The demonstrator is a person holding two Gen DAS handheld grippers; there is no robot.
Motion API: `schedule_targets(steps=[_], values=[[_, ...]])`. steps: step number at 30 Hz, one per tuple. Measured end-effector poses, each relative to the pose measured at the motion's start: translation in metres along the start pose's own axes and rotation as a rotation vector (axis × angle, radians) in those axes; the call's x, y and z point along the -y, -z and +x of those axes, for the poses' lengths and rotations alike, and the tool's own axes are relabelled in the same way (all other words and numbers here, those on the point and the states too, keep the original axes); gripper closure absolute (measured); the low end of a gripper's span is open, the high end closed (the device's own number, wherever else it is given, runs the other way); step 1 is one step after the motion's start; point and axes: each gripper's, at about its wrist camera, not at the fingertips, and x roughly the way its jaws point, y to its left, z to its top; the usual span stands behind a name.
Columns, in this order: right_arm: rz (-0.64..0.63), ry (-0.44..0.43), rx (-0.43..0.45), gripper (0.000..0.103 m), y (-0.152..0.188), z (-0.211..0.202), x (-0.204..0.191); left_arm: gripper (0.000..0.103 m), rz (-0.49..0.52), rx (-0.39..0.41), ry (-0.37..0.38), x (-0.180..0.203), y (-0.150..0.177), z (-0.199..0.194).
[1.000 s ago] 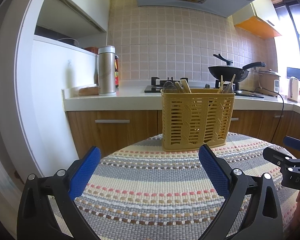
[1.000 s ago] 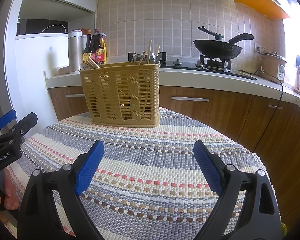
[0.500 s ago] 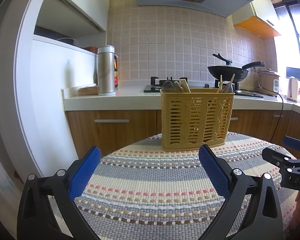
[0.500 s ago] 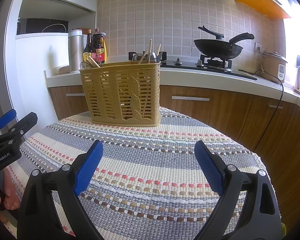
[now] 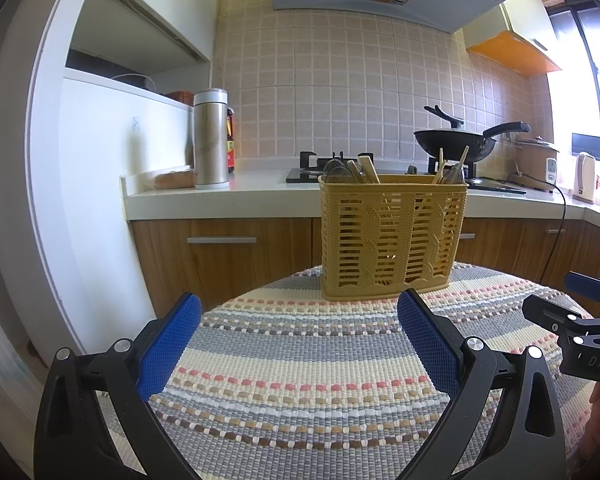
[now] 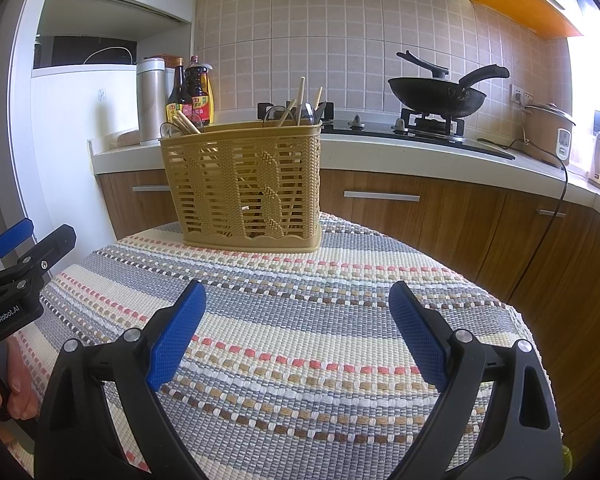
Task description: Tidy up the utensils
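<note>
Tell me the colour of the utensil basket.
Mustard yellow utensil basket, seen best in the right wrist view.

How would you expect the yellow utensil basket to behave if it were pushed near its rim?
The yellow utensil basket is tall, slatted plastic, so probably light and apt to tip. The woven tablecloth may grip its base, favouring tipping over sliding.

Most of each utensil [image 5: 367, 169] is hidden inside the woven basket [image 5: 392, 240]; only tips clear its rim, and which compartment holds which I cannot tell. The sauce bottle [image 5: 230, 140] is mostly behind the steel flask [image 5: 211, 138]. The right gripper [image 5: 580, 300] is cut off by the picture's edge. Bottle labels [image 6: 198, 106] are too small to read.
</note>
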Motion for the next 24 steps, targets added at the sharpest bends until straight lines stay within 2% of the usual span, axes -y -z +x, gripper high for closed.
schedule_targets(steps=[18, 24], values=[[-0.001, -0.001, -0.001, 0.013, 0.0008, 0.0004, 0.0005, 0.007, -0.017, -0.004, 0.001, -0.0029, 0.002, -0.0004], [0.001, -0.003, -0.002, 0.013, 0.0019, 0.0008, 0.0013, 0.007, -0.026, -0.06, 0.036, -0.0043, 0.0023, 0.0062]])
